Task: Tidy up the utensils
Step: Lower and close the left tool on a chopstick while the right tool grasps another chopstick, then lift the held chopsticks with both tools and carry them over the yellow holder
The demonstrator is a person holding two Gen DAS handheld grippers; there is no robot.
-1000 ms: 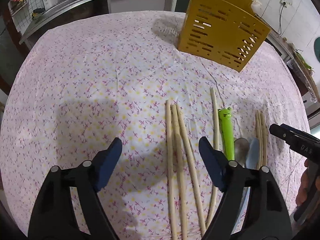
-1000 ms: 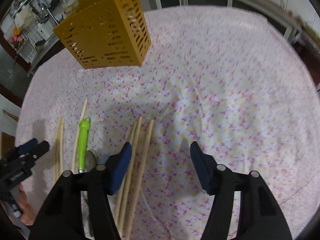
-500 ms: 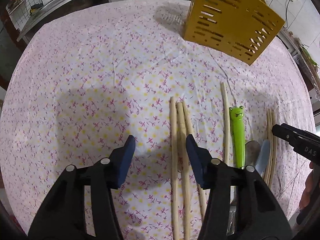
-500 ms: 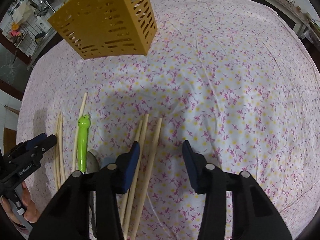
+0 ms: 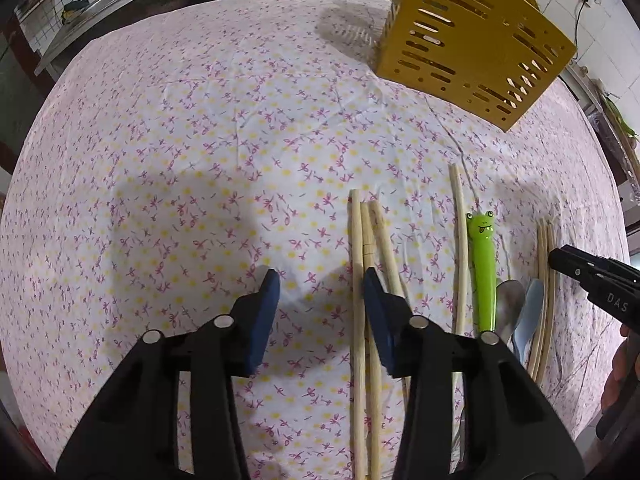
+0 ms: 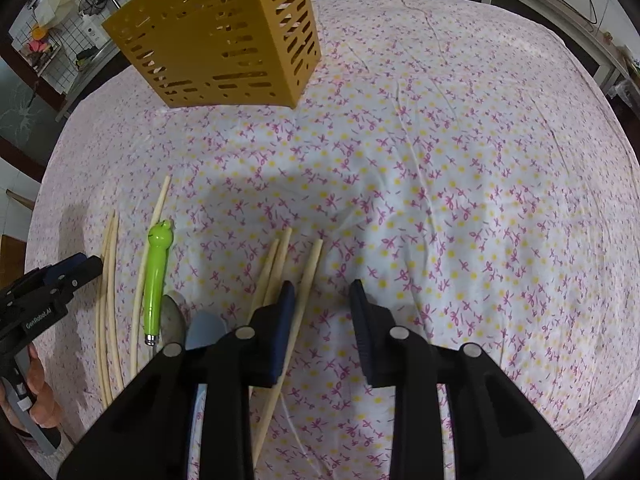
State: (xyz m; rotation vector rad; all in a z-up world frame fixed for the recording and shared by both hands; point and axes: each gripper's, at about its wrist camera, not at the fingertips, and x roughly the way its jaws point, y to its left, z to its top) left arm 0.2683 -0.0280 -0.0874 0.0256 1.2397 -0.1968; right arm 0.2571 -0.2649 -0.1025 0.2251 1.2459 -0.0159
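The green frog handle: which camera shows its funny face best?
The left wrist view: the green plastic frog-faced handle lies facing the camera, eyes and tongue plain. The right wrist view shows the handle from the side, with the face hard to make out.

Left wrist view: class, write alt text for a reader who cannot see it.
The left gripper, closing, hovers empty over a floral tablecloth, beside three pale wooden chopsticks. Right lie a green frog-handled utensil and a yellow slotted plastic holder.
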